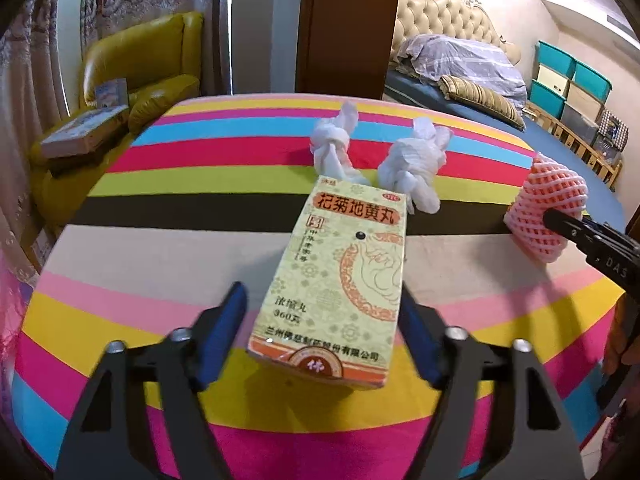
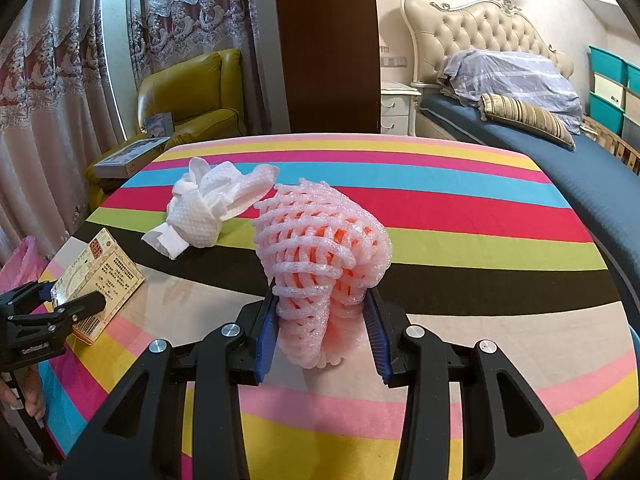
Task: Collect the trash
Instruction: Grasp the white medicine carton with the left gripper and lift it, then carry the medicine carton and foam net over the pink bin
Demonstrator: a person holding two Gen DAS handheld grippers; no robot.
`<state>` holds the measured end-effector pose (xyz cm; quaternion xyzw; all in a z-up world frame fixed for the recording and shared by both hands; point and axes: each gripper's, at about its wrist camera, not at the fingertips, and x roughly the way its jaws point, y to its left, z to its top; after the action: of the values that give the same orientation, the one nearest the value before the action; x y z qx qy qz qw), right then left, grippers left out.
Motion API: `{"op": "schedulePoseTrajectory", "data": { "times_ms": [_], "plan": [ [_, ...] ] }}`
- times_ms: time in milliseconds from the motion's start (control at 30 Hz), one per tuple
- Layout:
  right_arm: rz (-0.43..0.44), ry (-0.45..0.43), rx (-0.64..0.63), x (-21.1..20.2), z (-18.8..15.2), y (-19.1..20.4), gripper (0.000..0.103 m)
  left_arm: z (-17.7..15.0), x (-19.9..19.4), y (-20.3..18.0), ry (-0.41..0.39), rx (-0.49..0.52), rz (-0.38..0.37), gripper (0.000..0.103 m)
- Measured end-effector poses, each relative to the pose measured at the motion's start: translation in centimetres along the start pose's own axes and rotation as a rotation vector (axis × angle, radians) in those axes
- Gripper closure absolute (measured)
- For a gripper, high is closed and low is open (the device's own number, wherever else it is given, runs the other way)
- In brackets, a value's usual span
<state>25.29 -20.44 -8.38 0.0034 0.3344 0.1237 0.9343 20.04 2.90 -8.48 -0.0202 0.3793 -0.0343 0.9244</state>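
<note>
A green-yellow medicine box (image 1: 340, 276) lies on the striped table, between the fingers of my left gripper (image 1: 322, 312); the blue pads stand on either side with small gaps, so it looks open around the box. The box also shows at the left in the right wrist view (image 2: 100, 276). My right gripper (image 2: 320, 312) is shut on a pink foam fruit net (image 2: 320, 252), seen also at the right in the left wrist view (image 1: 544, 216). Two knotted white tissues (image 1: 332, 144) (image 1: 416, 164) lie beyond the box; the right wrist view shows white tissue (image 2: 208, 204).
The round table wears a striped cloth (image 1: 160, 240). A yellow armchair (image 1: 140, 64) with boxes stands beyond it at the left, a bed (image 2: 540, 132) at the right. A pink bag (image 2: 20, 260) hangs at the table's left edge.
</note>
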Motion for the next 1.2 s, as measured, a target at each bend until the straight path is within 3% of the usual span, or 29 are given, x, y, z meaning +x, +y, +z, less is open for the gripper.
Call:
{"op": "schedulePoseTrajectory", "data": {
  "times_ms": [200, 800, 1200],
  "plan": [
    [0.001, -0.001, -0.001, 0.0, 0.0, 0.0, 0.064, 0.0, -0.6, -1.4, -0.056, 0.05, 0.045, 0.055],
    [-0.003, -0.018, -0.032, -0.2, 0.0, 0.7, 0.064, -1.6, -3.9, -0.1, -0.161, 0.004, 0.082, 0.055],
    [0.007, -0.068, -0.158, -1.3, -0.2, 3.1, 0.064, -2.8, -6.0, 2.2, -0.206, -0.026, 0.097, 0.055]
  ]
}}
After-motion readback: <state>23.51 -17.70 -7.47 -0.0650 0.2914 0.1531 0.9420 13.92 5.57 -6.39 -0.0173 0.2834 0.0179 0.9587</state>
